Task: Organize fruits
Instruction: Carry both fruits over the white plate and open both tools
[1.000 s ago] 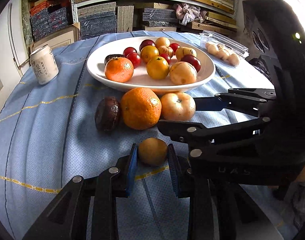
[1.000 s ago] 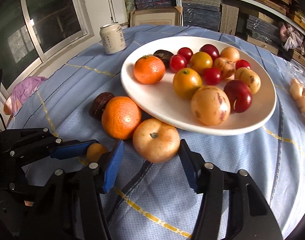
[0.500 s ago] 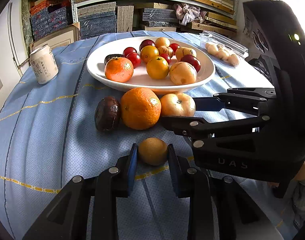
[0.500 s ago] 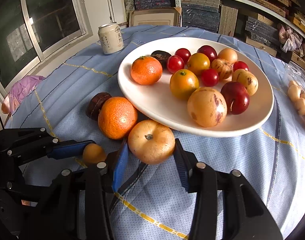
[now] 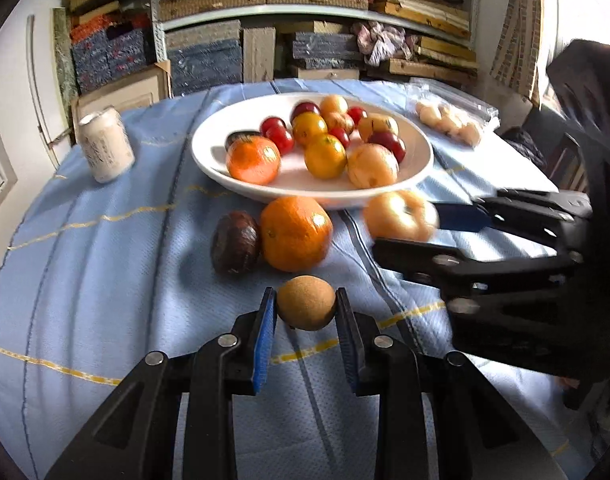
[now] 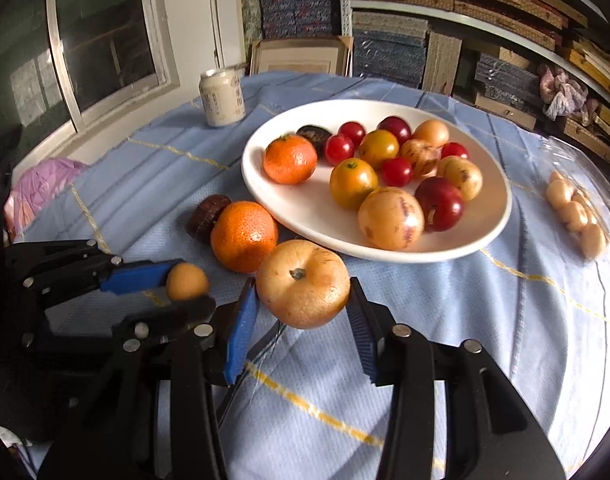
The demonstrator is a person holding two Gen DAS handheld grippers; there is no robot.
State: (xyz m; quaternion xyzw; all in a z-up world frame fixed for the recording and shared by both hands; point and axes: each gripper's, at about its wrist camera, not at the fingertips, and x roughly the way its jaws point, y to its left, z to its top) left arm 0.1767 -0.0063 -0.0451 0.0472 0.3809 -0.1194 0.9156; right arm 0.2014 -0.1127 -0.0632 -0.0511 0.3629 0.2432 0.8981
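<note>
A white plate [image 5: 419, 160] [image 6: 501, 216] holds several fruits: oranges, yellow and red ones. My left gripper [image 5: 305, 310] is shut on a small tan round fruit [image 5: 305, 303], lifted off the cloth; it also shows in the right wrist view [image 6: 187, 281]. My right gripper [image 6: 303, 312] is shut on a pale orange stemmed fruit [image 6: 303, 282], raised just in front of the plate; it appears blurred in the left wrist view [image 5: 401, 216]. A large orange [image 5: 295, 232] [image 6: 244, 236] and a dark brown fruit [image 5: 235, 242] [image 6: 207, 212] lie on the cloth before the plate.
A white drink can [image 5: 105, 144] [image 6: 222, 98] stands at the far left of the blue tablecloth [image 5: 85, 280]. A clear packet of small pale fruits [image 5: 449, 122] [image 6: 577, 212] lies right of the plate. Shelves of stacked boxes stand behind the table.
Both grippers closed on their fruits and lifted them. The right gripper carried the pale orange fruit up and away from the large orange; the left raised the small tan fruit.
</note>
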